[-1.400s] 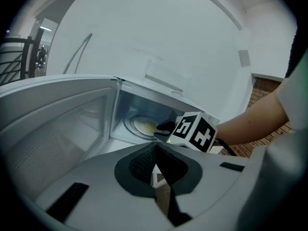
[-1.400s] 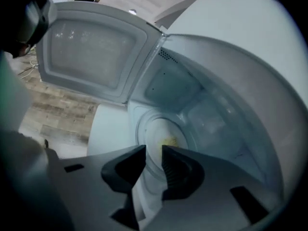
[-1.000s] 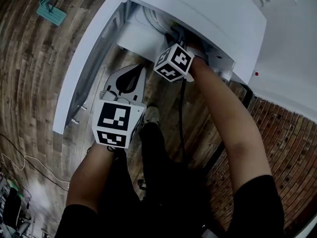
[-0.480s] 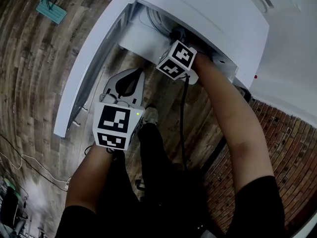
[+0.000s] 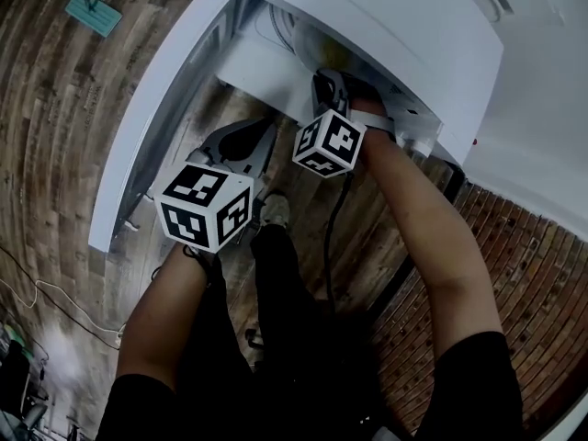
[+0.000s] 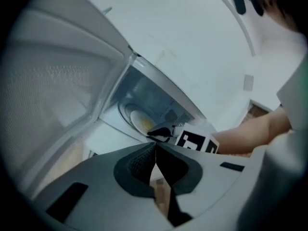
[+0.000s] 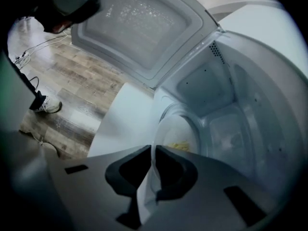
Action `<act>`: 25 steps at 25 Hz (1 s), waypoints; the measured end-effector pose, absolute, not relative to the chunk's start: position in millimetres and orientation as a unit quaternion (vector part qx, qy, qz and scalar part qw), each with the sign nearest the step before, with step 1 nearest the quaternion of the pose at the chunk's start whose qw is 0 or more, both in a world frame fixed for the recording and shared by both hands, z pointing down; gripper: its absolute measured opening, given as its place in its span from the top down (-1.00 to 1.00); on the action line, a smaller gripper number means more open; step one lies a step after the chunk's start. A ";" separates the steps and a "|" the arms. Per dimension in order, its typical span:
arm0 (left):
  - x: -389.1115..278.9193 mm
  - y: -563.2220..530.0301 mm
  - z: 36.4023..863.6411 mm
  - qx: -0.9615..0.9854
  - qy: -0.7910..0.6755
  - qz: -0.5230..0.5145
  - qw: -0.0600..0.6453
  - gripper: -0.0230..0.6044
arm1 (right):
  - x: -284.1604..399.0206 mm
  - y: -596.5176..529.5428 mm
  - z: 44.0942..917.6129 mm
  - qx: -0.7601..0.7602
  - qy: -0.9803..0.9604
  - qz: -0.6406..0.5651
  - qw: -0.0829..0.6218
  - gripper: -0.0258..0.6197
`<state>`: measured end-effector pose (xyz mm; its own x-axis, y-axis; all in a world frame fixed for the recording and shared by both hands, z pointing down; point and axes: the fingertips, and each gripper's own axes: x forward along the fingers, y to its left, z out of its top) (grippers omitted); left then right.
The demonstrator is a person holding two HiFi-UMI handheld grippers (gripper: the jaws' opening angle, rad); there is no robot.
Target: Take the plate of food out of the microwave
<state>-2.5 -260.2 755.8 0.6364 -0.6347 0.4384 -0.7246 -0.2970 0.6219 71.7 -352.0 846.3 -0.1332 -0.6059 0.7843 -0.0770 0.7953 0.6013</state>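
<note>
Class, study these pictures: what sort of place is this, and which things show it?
Probably a kitchen corner, perhaps a test set-up: a white microwave stands with its door open and a plate of food inside, above a wood-plank floor and beside a brick wall.

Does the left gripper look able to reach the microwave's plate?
Probably yes: the door is open, the plate in plain view; only the right gripper, jaws closing on its rim, crowds it.

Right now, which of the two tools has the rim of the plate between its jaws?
The right tool, reaching into the microwave: its jaws are closing on the rim of the plate. The left tool is shut and empty, outside.
</note>
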 end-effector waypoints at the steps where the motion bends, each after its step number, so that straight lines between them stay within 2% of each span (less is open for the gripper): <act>1: 0.6 -265.5 756.8 0.798 -0.415 0.021 0.436 0.91 | 72.4 -349.4 844.9 0.237 -0.723 -0.221 0.610 0.80; 2: 3.2 -271.9 759.1 0.788 -0.409 -0.015 0.460 0.69 | 73.3 -347.3 843.9 0.237 -0.724 -0.227 0.607 0.80; 3: 5.5 -279.1 763.2 0.775 -0.403 -0.049 0.485 0.57 | 74.5 -345.5 843.1 0.238 -0.724 -0.231 0.605 0.80; 7: 21.5 -309.3 792.2 0.714 -0.385 -0.133 0.569 0.45 | 76.5 -334.8 840.4 0.233 -0.729 -0.247 0.594 0.80; 12: 45.4 -339.6 831.1 0.633 -0.364 -0.192 0.655 0.45 | 77.4 -318.6 835.7 0.217 -0.737 -0.280 0.576 0.81; 16: 59.0 -345.6 846.3 0.616 -0.364 -0.190 0.673 0.46 | 80.9 -305.8 833.3 0.198 -0.742 -0.304 0.564 0.82; 17: 60.2 -345.2 848.2 0.613 -0.365 -0.190 0.674 0.56 | 82.3 -303.1 833.0 0.194 -0.743 -0.308 0.562 0.82; 18: 61.9 -344.0 848.6 0.607 -0.362 -0.198 0.679 0.75 | 84.1 -300.4 833.1 0.191 -0.744 -0.310 0.561 0.82; 22: 71.1 -334.9 848.0 0.563 -0.329 -0.255 0.714 0.87 | 90.8 -289.7 835.0 0.188 -0.741 -0.316 0.562 0.81; 25: 70.6 -325.0 843.2 0.555 -0.333 -0.270 0.713 0.90 | 91.4 -280.2 829.1 0.200 -0.734 -0.350 0.547 0.80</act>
